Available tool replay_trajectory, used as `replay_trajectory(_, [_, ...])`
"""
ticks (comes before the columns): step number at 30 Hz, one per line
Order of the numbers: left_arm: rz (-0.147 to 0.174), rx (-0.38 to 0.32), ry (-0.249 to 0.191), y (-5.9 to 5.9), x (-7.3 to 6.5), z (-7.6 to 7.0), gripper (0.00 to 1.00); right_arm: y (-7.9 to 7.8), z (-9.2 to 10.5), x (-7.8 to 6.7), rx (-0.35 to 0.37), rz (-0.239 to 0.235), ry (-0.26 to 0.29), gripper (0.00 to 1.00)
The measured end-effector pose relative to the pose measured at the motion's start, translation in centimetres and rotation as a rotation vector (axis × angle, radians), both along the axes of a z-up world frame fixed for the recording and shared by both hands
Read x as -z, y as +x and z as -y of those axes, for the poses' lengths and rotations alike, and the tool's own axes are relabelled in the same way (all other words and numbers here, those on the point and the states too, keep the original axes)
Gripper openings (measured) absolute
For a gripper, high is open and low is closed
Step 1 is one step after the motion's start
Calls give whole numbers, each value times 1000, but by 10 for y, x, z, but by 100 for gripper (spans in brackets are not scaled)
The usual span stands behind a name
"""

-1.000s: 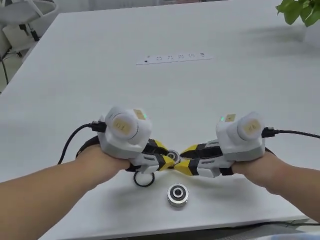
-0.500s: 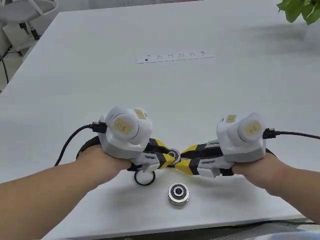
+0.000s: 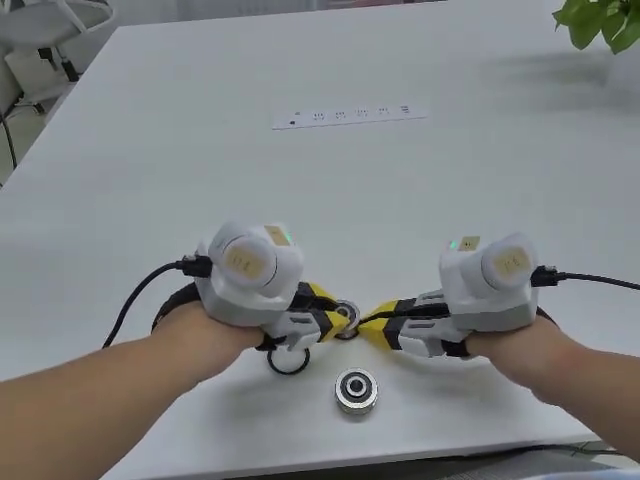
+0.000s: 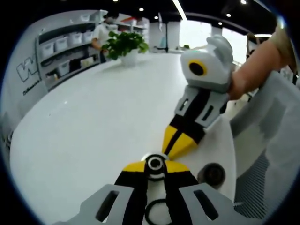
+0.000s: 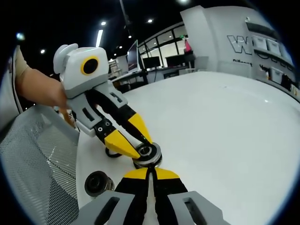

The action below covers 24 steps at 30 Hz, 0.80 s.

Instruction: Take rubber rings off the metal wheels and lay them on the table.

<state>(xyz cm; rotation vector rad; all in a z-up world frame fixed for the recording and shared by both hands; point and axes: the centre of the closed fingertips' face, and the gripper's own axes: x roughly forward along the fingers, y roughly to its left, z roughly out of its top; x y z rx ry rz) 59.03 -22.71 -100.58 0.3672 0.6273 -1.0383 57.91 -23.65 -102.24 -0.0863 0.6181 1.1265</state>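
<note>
Above table edge, left gripper jaws tight on metal wheel, right gripper jaws closed, nose-to-nose

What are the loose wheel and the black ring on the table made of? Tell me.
Loose wheel: apparently metal; its face is silvery and glossy, with a darker band. Black ring: likely rubber; thin, matte, no glint.

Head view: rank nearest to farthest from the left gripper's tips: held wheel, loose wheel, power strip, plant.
1. Held wheel: between the jaws of the left gripper.
2. Loose wheel: lying just toward the person from those tips.
3. Power strip: far side, mid-table.
4. Plant: top right corner, farthest.
</note>
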Motion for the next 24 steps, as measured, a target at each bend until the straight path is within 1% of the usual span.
replay_trajectory(2, [1, 2, 1, 0, 0, 0, 14, 1, 0, 0, 17, -14, 10, 0])
replay_trajectory(4, [0, 0, 1, 0, 0, 0, 13, 1, 1, 0, 48, -45, 33, 0])
replay_trajectory(7, [8, -3, 9, -1, 0, 0, 13, 3, 1, -2, 76, -81, 66, 0])
replay_trajectory(8, [9, -4, 9, -1, 0, 0, 13, 3, 2, -1, 81, -89, 62, 0])
replay_trajectory(9, [8, -6, 8, -1, 0, 0, 13, 3, 2, -2, 81, -87, 65, 0])
replay_trajectory(13, [8, -7, 10, -1, 0, 0, 13, 4, 4, -2, 111, -118, 90, 0])
replay_trajectory(16, [8, -7, 10, -1, 0, 0, 13, 7, 6, -4, 134, -130, 108, 0])
replay_trajectory(17, [8, -8, 10, -2, 0, 0, 13, 9, 7, -7, 158, -144, 132, 0])
replay_trajectory(18, [7, -10, 11, -2, 0, 0, 13, 10, 8, -8, 167, -151, 141, 0])
replay_trajectory(21, [6, -11, 14, -3, 0, 0, 13, 11, 8, -8, 182, -171, 162, 0])
replay_trajectory(24, [7, -15, 18, -3, 1, 1, 13, 11, 7, -11, 192, -179, 177, 0])
